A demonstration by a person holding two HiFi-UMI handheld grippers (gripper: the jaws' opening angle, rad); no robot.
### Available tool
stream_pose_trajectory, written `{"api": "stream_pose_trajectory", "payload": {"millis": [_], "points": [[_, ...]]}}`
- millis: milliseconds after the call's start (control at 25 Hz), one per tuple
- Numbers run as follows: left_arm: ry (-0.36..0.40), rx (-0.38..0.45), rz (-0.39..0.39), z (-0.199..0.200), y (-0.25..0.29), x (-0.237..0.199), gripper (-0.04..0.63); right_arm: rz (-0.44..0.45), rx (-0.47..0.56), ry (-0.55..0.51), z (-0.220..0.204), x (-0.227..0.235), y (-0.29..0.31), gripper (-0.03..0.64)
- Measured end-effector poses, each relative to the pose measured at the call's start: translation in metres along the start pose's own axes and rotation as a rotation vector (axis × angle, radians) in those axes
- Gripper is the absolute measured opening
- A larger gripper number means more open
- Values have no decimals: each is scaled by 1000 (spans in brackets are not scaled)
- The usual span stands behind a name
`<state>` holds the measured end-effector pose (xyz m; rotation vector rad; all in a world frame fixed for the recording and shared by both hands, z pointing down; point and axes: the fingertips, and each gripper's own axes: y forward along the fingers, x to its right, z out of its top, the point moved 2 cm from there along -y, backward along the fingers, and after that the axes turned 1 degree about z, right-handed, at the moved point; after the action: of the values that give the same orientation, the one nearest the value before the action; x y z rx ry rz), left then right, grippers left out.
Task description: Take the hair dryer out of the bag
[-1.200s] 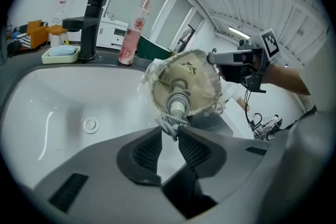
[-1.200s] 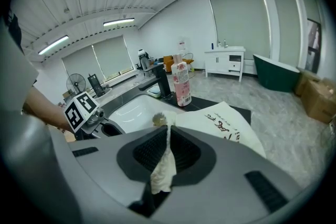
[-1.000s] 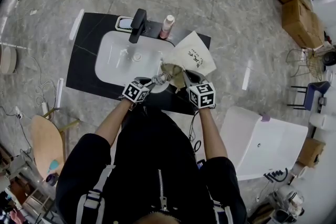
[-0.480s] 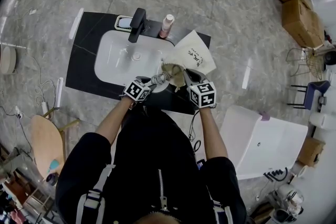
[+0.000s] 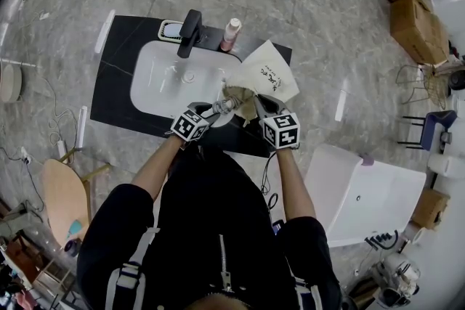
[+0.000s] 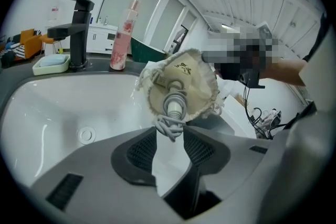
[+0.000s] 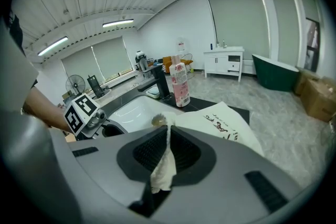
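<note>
A cream cloth bag (image 5: pixel 270 75) with dark print lies on the black counter, its mouth over the basin's right rim. The hair dryer's grey handle end (image 6: pixel 175 104) and coiled cord (image 6: pixel 169 126) stick out of the gathered bag mouth (image 6: pixel 197 81). My left gripper (image 6: pixel 170 136) has just been opening. The cord sits at its jaw tips, with a gap showing between the pads. In the head view the left gripper (image 5: pixel 218 109) points right at the bag. My right gripper (image 7: pixel 168 131) is shut on a fold of the bag's fabric (image 7: pixel 164 170).
A black faucet (image 5: pixel 191 31), a soap dish (image 5: pixel 171 31) and a pink bottle (image 5: pixel 231 35) stand behind the white basin (image 5: pixel 163 80). The black counter (image 5: pixel 116 76) sits on a marble floor. A white tub (image 5: pixel 363 192) stands at the right.
The left gripper's jaws stand a little wider around the dryer's cord end than before. Both hands, the bag and the right gripper have stayed in place.
</note>
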<state>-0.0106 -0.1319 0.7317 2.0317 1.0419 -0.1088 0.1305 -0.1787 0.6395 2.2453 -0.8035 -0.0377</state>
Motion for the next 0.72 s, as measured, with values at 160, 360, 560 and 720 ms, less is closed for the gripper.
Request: {"api": "stream_pose_trajectory", "payload": {"millis": [160, 360, 560, 720], "points": [[1, 0, -6, 6, 8, 3, 176, -5, 1, 1, 0, 0, -1, 31], [-35, 41, -27, 14, 8, 7, 176, -7, 5, 6, 1, 1, -4, 31], [-6, 45, -69, 24, 8, 21, 166, -10, 6, 8, 1, 2, -2, 31], [18, -81, -106, 5, 23, 25, 170, -14, 4, 16, -1, 2, -3, 31]]}}
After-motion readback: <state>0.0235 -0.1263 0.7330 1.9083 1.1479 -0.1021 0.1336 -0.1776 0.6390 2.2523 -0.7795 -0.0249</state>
